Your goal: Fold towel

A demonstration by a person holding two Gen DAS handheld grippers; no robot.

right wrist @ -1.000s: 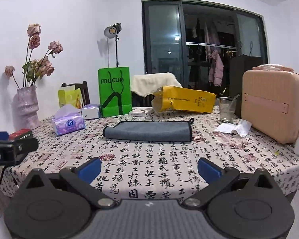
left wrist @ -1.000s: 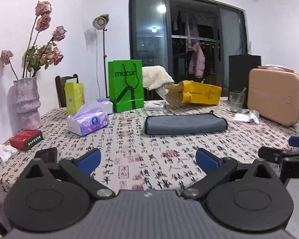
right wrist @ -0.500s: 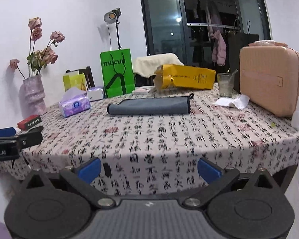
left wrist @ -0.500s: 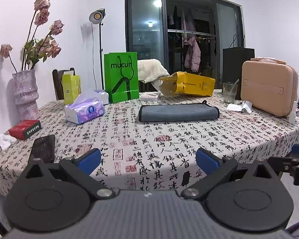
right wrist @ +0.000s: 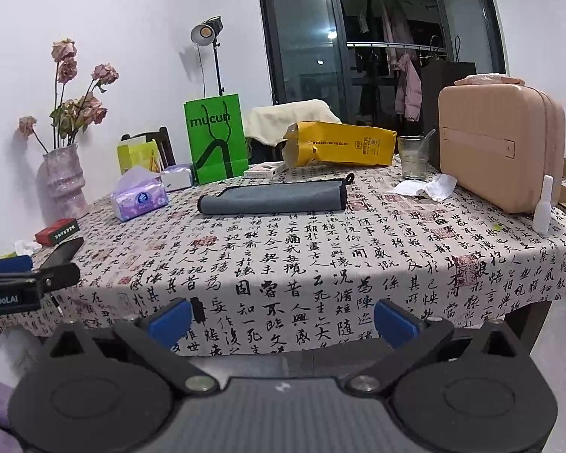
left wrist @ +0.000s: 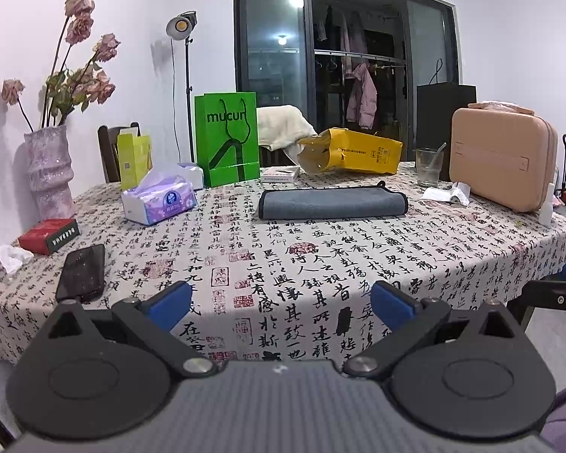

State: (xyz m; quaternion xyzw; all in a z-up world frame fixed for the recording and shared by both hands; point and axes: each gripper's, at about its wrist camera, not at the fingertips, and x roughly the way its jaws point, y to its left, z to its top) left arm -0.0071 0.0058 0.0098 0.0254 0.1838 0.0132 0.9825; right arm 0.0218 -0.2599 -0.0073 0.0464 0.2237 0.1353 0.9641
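Observation:
A grey towel (left wrist: 332, 204) with a dark trim lies folded into a long flat strip on the far middle of the table; it also shows in the right wrist view (right wrist: 271, 198). My left gripper (left wrist: 281, 307) is open and empty, held off the table's near edge, far from the towel. My right gripper (right wrist: 283, 321) is open and empty too, below and in front of the near edge. Each gripper shows at the side of the other's view.
The table (left wrist: 320, 264) has a calligraphy-print cloth. On it stand a green bag (left wrist: 226, 139), a yellow bag (left wrist: 354, 151), a pink case (left wrist: 502, 162), a glass (left wrist: 428, 168), a tissue pack (left wrist: 158, 200), a vase (left wrist: 51, 170), a red box (left wrist: 49, 236) and a phone (left wrist: 81, 273).
Both grippers have drawn back from the table, so the near edge and cloth overhang now show. The towel has not moved. Both stay open.

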